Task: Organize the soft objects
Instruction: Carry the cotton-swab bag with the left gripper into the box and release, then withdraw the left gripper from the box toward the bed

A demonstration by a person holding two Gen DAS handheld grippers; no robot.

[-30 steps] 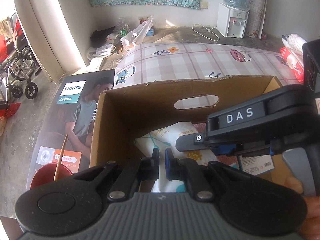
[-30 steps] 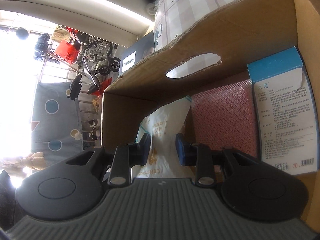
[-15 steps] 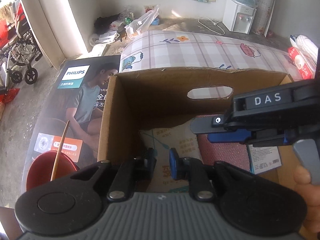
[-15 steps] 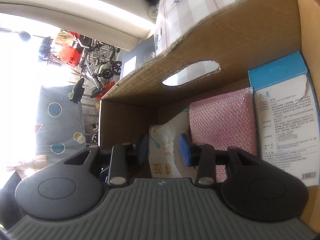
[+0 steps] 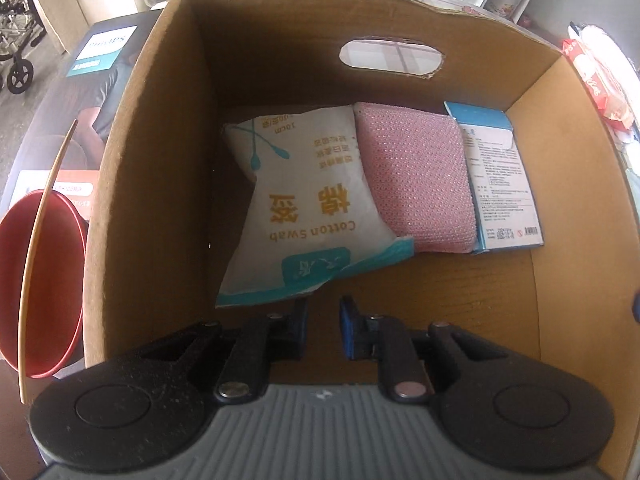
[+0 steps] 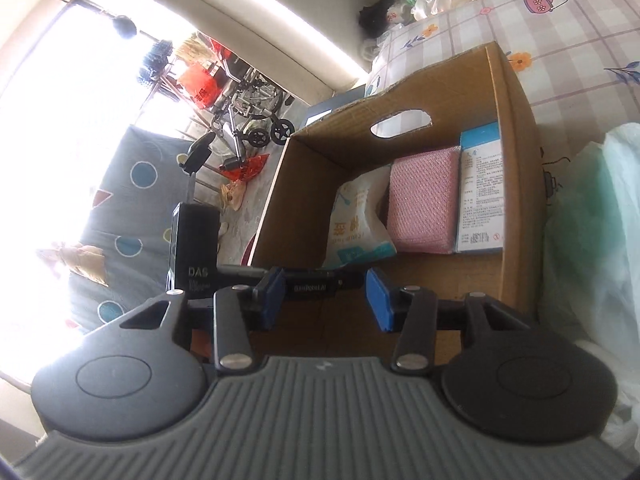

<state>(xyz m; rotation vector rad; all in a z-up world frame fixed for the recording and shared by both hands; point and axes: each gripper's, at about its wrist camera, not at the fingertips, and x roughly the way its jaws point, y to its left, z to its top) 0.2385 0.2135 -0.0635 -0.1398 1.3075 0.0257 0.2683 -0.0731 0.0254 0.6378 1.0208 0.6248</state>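
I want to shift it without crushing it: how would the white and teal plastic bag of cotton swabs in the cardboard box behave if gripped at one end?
The white and teal plastic bag of cotton swabs looks puffy and creased, so it would probably sag and bend. Its film looks smooth, so possibly slippery. Being swabs, it is likely light.

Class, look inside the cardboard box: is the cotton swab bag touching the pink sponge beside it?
Touching. The left wrist view shows the cotton swab bag with its right edge lying against and partly over the pink sponge, no gap between them.
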